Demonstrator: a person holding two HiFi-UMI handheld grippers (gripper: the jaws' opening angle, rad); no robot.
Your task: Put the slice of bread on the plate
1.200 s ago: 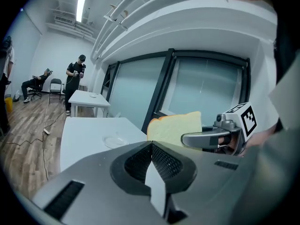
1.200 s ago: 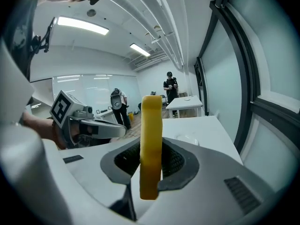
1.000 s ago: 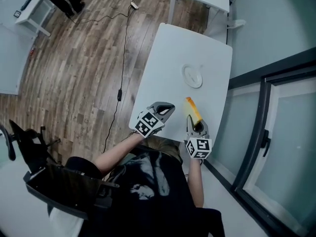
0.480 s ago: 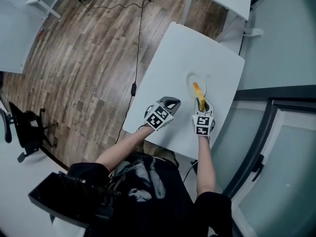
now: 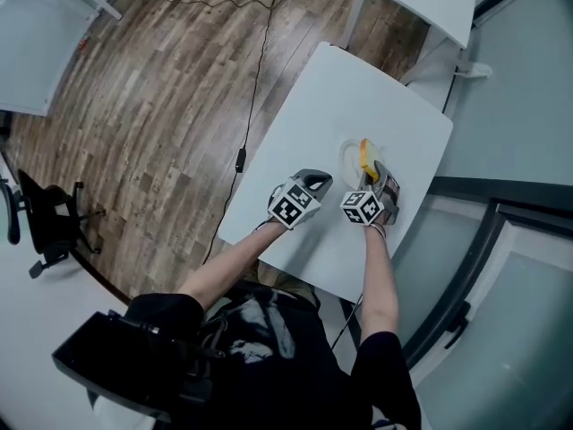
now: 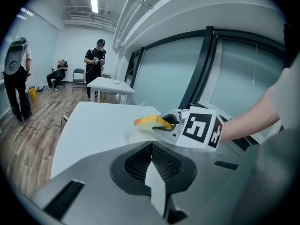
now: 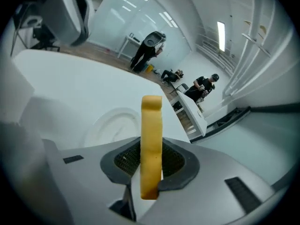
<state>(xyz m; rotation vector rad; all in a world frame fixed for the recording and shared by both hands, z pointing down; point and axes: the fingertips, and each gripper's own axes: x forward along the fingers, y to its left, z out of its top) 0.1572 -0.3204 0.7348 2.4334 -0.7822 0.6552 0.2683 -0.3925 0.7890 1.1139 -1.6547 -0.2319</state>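
My right gripper (image 5: 372, 174) is shut on the yellow-crusted slice of bread (image 5: 364, 153). It holds the slice over the right part of the white plate (image 5: 346, 156) on the white table (image 5: 313, 106). In the right gripper view the bread (image 7: 151, 125) stands edge-on between the jaws, with the plate (image 7: 110, 125) just beyond and to the left. My left gripper (image 5: 317, 180) hovers beside the plate's left, shut and holding nothing. In the left gripper view, that gripper (image 6: 152, 146) looks toward the bread (image 6: 150, 122), the plate (image 6: 136, 136) and the right gripper's marker cube (image 6: 202, 127).
The table's right edge runs close to a glass partition (image 5: 501, 195). A black cable (image 5: 255, 79) trails over the wood floor on the left. A second white table (image 6: 111, 84) and several people (image 6: 96, 62) stand further back in the room.
Both grippers moved forward over the table. The right one rolled and carried the bread from near the front edge to above the plate. The left one drew nearer the plate.
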